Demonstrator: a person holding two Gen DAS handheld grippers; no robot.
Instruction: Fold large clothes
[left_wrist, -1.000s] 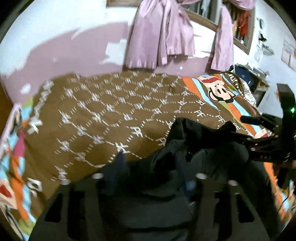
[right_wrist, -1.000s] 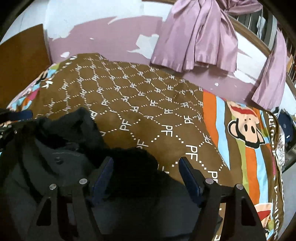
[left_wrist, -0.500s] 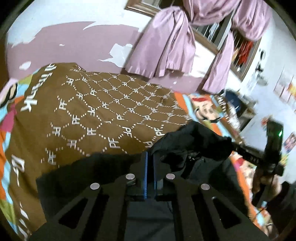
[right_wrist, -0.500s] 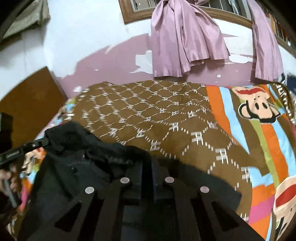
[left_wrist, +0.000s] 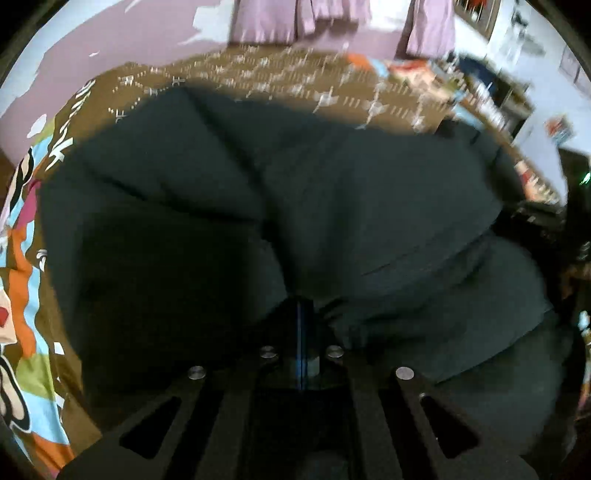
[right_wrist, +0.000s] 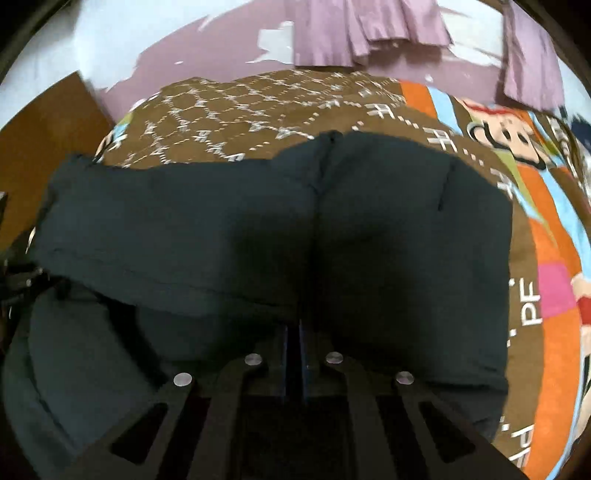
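A large black garment (left_wrist: 295, 206) lies spread over the brown patterned bedspread (left_wrist: 258, 77) and fills most of both wrist views. My left gripper (left_wrist: 301, 314) is shut, pinching the near edge of the black garment, which bunches into folds running away from the tips. My right gripper (right_wrist: 293, 325) is shut the same way on the garment (right_wrist: 258, 229), along a seam that runs straight up from its tips. The other gripper shows dimly at the right edge of the left wrist view, with a green light. The cloth under the jaws is hidden.
The bedspread (right_wrist: 258, 99) has a colourful striped border with a cartoon monkey (right_wrist: 498, 129) on the right. A purple and white wall with purple curtains (right_wrist: 369, 29) stands behind the bed. A brown wooden board (right_wrist: 44, 129) rises at the left. Cluttered shelves (left_wrist: 498, 92) sit at the far right.
Both grippers went from open to shut on the black garment. They then moved forward and down, and the bunched garment now lies spread out over the bed.
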